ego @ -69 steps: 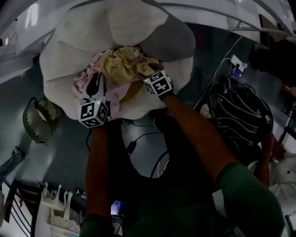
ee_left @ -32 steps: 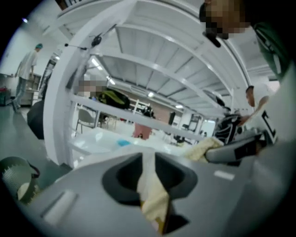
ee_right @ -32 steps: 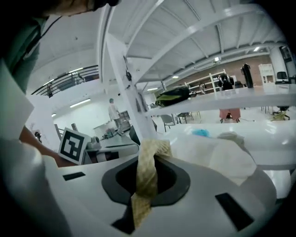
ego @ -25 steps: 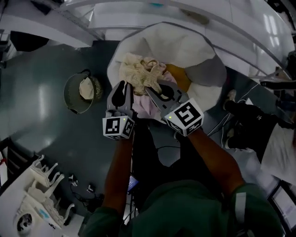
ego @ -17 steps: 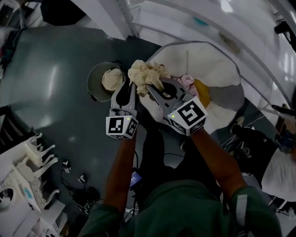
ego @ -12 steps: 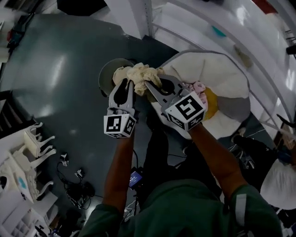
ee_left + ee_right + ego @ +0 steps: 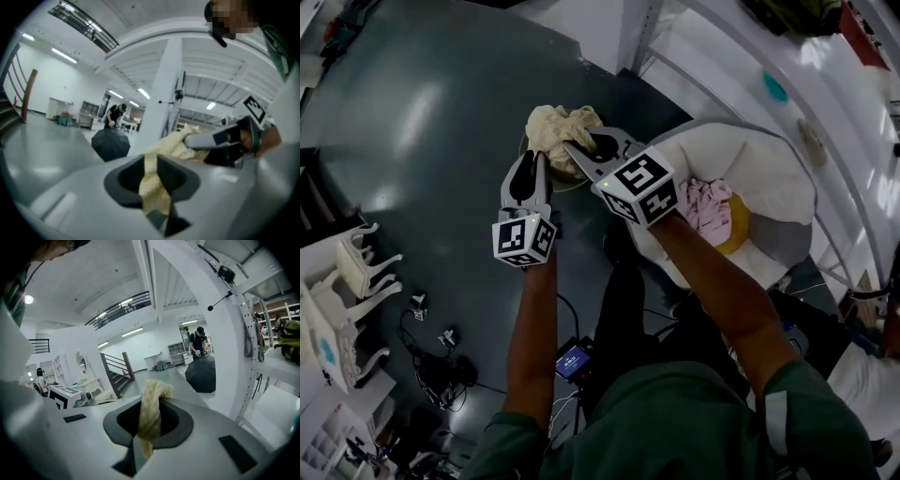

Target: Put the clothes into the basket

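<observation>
A crumpled cream garment (image 7: 561, 125) hangs between both grippers over the round dark basket (image 7: 572, 180), which is mostly hidden under it. My left gripper (image 7: 539, 156) is shut on one end of the garment; in the left gripper view the cloth (image 7: 154, 187) is pinched between the jaws. My right gripper (image 7: 573, 147) is shut on the other end, and its own view shows a cream fold (image 7: 150, 416) clamped and sticking up. More clothes, a pink one (image 7: 708, 202) and a yellow one (image 7: 734, 227), lie on the white cushion (image 7: 759, 159) at the right.
The floor is dark grey and glossy. White furniture (image 7: 337, 281) stands at the left edge, with cables and small items (image 7: 431, 347) beside it. A small lit screen (image 7: 572, 361) lies by my feet. A white frame (image 7: 722, 47) runs behind the cushion.
Both grippers have swung left, away from the white cushion, carrying the cream garment with them. The garment now hangs over the basket instead of the clothes pile.
</observation>
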